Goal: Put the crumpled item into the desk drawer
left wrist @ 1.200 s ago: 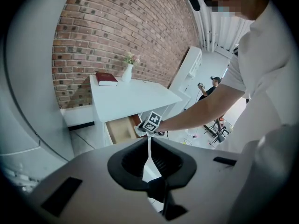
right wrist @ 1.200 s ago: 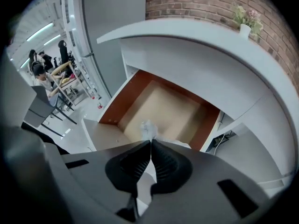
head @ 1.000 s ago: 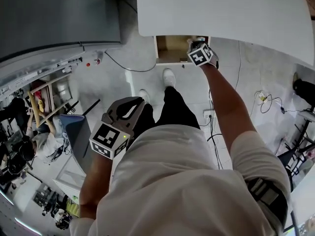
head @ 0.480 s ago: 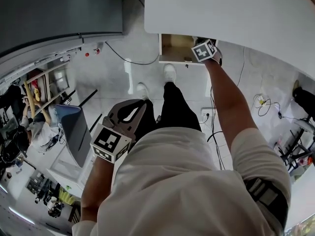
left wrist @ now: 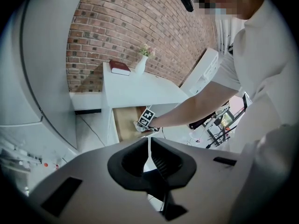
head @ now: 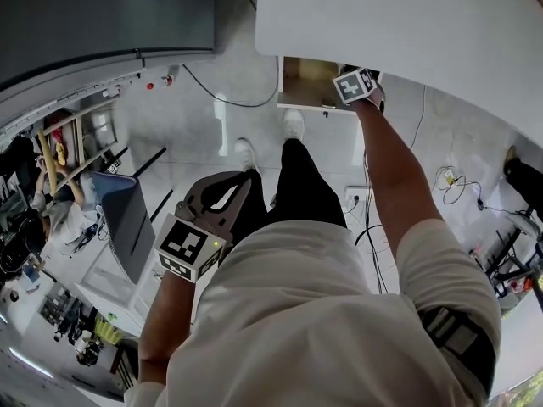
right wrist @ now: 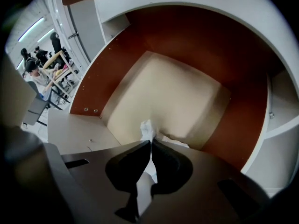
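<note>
1. Left gripper: held low by the person's hip, well apart from the work. The jaws are pressed together with nothing between them. It is idle.
2. Right gripper: the arm is stretched forward and the jaws reach in over the drawer's front edge. They pinch the crumpled item, which is white and paper-like. A tuft pokes out past the tips.
3. Crumpled item: it is inside the drawer's outline, near the front. I cannot tell whether it touches the bottom.
4. Drawer: it stands open under the edge of the white counter. The bottom is pale and bare, and the side walls are reddish-brown.
5. Progress, as judged: pickup and carry look done and the drawer is open. What is left is to spread the jaws so the item drops in, then draw the right gripper back out. Shutting the drawer may follow, though the task does not ask for it.
</note>
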`<state>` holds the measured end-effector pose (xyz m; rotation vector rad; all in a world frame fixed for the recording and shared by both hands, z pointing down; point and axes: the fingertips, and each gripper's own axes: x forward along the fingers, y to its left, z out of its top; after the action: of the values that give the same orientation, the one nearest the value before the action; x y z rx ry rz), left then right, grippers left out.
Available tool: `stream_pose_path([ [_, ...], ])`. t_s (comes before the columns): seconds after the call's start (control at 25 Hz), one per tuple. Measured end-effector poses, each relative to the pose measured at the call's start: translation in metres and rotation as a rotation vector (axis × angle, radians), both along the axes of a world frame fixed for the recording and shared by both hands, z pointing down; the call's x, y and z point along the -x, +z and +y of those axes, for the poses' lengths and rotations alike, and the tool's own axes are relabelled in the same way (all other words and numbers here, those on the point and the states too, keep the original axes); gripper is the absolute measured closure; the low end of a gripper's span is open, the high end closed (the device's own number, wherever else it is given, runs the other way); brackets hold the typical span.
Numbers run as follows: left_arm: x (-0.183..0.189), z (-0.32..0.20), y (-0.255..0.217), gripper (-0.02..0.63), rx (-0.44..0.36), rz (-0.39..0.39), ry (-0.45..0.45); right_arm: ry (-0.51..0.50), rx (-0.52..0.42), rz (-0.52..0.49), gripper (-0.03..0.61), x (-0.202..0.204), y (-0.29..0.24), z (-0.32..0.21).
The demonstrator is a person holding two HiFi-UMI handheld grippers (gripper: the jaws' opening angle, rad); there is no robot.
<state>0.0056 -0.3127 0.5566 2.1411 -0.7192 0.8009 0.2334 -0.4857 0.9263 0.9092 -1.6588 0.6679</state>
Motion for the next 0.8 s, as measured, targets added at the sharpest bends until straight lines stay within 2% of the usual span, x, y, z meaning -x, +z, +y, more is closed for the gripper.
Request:
stream_pose_path([
  [0.2,0.004,0.006,0.001,0.579,0.005,-0.007,-0.009,0.044,0.022,-0.001,0.521,-0.004,0.006,0.004],
  [0.44,0.003,0.012,0.001,0.579,0.004,-0.005,0.001,0.032,0.019,-0.016,0.499,0.0,-0.002,0.01],
  [0.8,-0.001,0.024,-0.026,0.579,-0.054,0.022,0.056,0.043,-0.029,-0.053,0.513,0.006,-0.049,0.029],
])
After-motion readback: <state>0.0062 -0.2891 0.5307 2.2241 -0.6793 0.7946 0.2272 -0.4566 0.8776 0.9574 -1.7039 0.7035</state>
